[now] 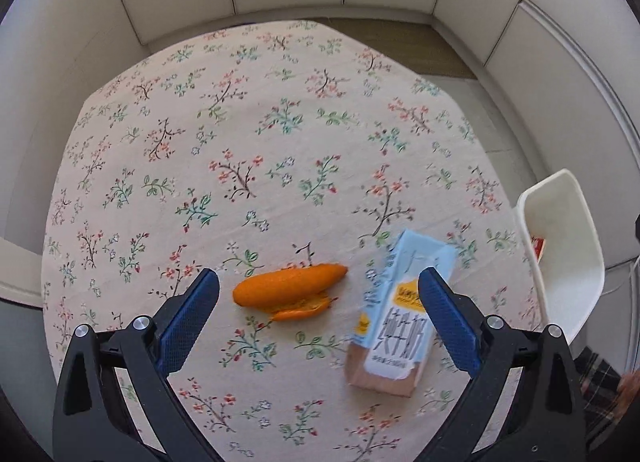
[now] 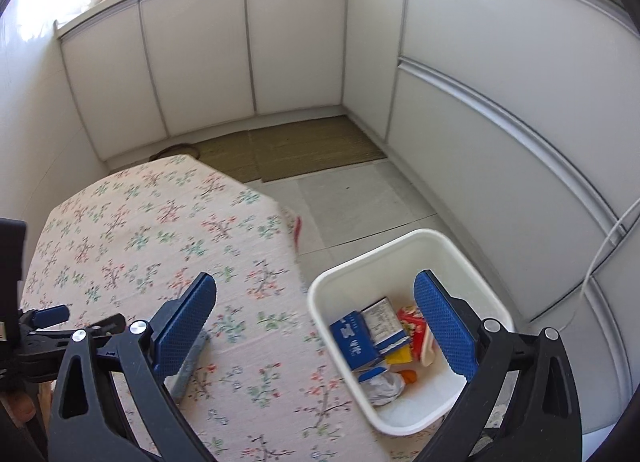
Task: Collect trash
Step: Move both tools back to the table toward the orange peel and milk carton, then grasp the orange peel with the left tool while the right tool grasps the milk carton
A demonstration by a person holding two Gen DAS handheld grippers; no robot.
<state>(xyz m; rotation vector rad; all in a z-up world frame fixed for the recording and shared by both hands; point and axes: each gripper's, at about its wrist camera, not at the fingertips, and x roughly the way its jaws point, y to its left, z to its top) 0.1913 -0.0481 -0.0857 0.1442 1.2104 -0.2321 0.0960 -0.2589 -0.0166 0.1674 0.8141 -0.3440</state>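
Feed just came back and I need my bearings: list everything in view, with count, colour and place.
Peel: one, orange, on the table between the left fingers.
Carton: one, light blue and brown, lying on the table right of the peel.
Bin: one, white, on the floor off the table's right edge.
Trash: several pieces, blue, red, yellow, white, orange, inside the bin.
Table: one, floral cloth.
Mat: one, olive, on the floor by the cabinets.
Cabinets: white, along the walls.
Left hand-held gripper: open, over the peel.
Right hand-held gripper: open, empty, at the bin.

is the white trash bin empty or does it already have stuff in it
Not empty: the white bin already holds a blue box, a red wrapper and crumpled paper.
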